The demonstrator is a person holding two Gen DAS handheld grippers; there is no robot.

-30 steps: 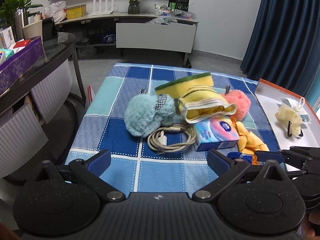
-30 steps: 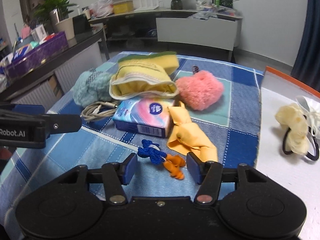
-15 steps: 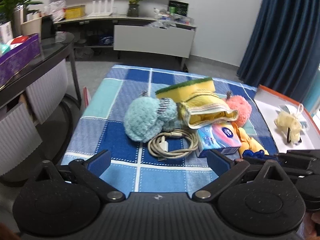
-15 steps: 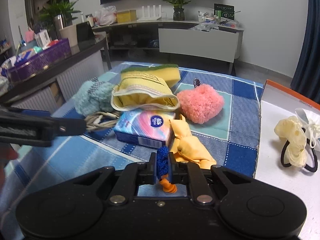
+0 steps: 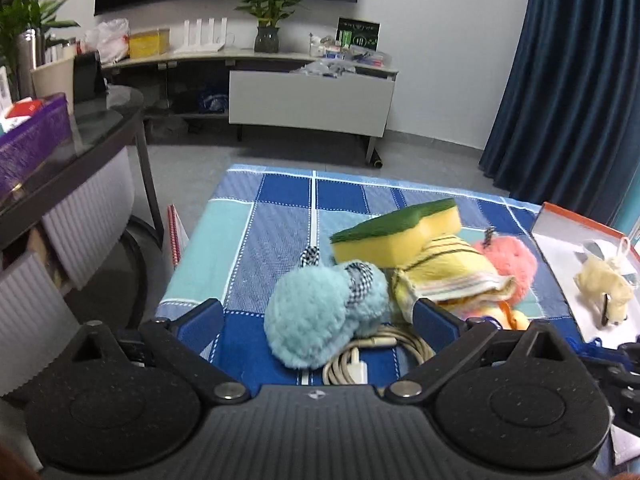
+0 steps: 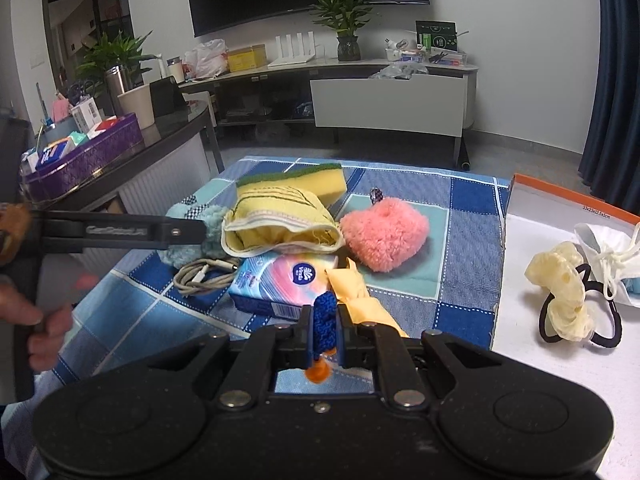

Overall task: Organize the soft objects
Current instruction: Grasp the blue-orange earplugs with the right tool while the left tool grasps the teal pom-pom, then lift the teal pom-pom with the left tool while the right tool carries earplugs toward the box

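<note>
Gripping a blue knitted cord with an orange end dangling below, the right claw is shut tight on it and raised a little above the counter, which is covered in a blue checked cloth.

Just beyond the claw lie a yellow cloth and a tissue pack. Past these are a pink heart-shaped plush, a folded yellow towel with a green-topped sponge behind it, a pale blue pompom and a coiled white cable.

To the right sits a white tray with an orange rim, already holding a cream scrunchie and a white face mask.

The left claw is wide open, hovering low with the blue pompom between its jaws, gripping nothing.

The step in hand appears to be lifting the cord clear of the pile. The next move likely calls for carrying it right, over the tray's rim, and releasing it onto a bare patch beside the scrunchie, minding the dangling end.
</note>
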